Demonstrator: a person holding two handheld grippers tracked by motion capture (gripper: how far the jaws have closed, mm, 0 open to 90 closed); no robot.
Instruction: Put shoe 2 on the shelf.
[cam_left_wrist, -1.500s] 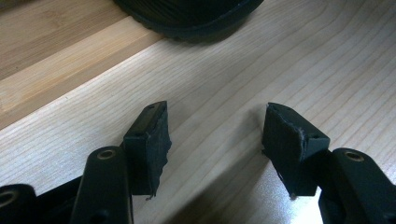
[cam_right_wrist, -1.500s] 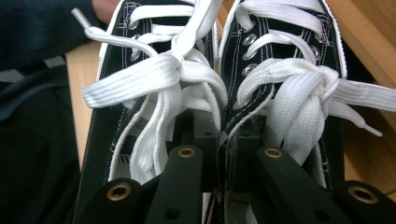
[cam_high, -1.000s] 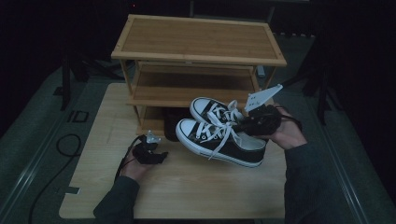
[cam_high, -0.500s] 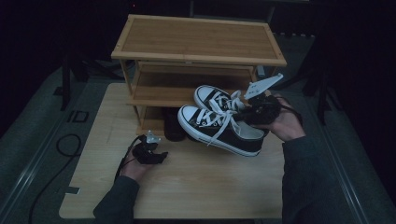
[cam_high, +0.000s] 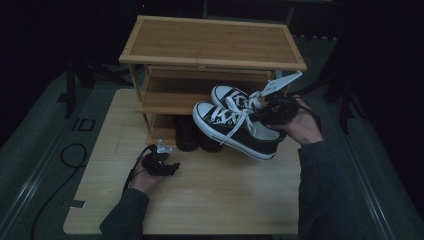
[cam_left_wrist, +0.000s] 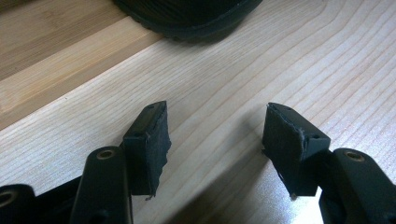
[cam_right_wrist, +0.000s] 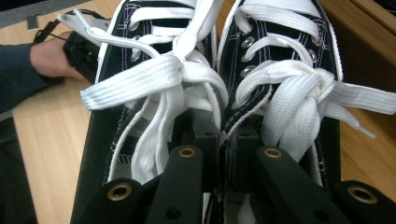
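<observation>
black canvas sneakers with white laces hang pinched together in our right gripper, beside the bamboo shoe rack. our left gripper rests gaping, empty, on the wooden table.

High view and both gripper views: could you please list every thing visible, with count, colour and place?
Black canvas sneakers with white laces: two, held together in the air before the rack.
Wooden three-tier shoe rack: one, light brown, at the table's far edge.
Dark shoes: apparently two, black, on the rack's lowest tier.
Light wooden table: one.
Left gripper: black, open, resting low over the table.
Right gripper: black, shut on the sneakers' inner sides.
</observation>
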